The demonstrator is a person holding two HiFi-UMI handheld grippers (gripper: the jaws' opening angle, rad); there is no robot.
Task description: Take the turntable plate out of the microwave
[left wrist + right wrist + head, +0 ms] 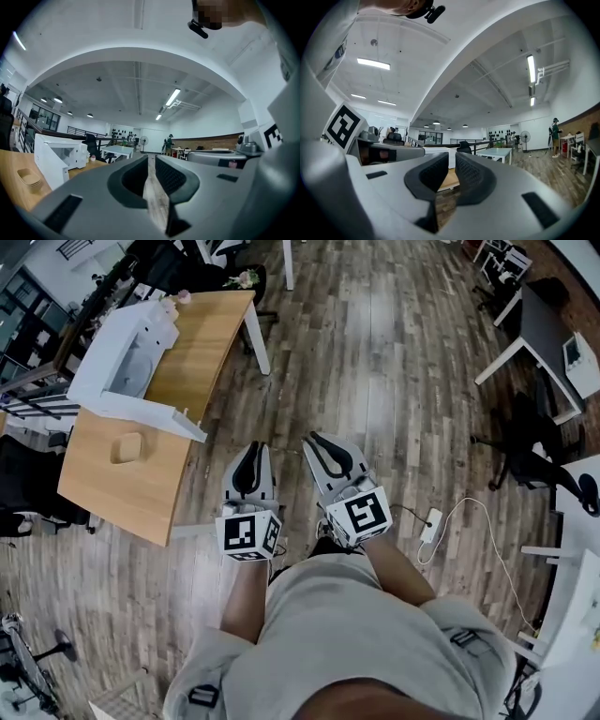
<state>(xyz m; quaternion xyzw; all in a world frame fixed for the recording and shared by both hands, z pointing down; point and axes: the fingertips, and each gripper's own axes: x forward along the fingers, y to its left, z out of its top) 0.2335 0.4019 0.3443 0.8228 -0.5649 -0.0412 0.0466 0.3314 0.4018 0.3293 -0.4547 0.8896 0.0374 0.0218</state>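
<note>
Holding our left gripper [251, 451] & right gripper [323, 442] w/ jaws slightly apart, both empty; microwave [127, 367] sits door-open at left edge of table [122, 488].

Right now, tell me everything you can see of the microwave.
The microwave is a white box standing upright on the light wooden table. Its door is swung open, exposing a pale grey cavity with a faint round shape on its floor, likely the turntable plate. Only the table touches it.
</note>
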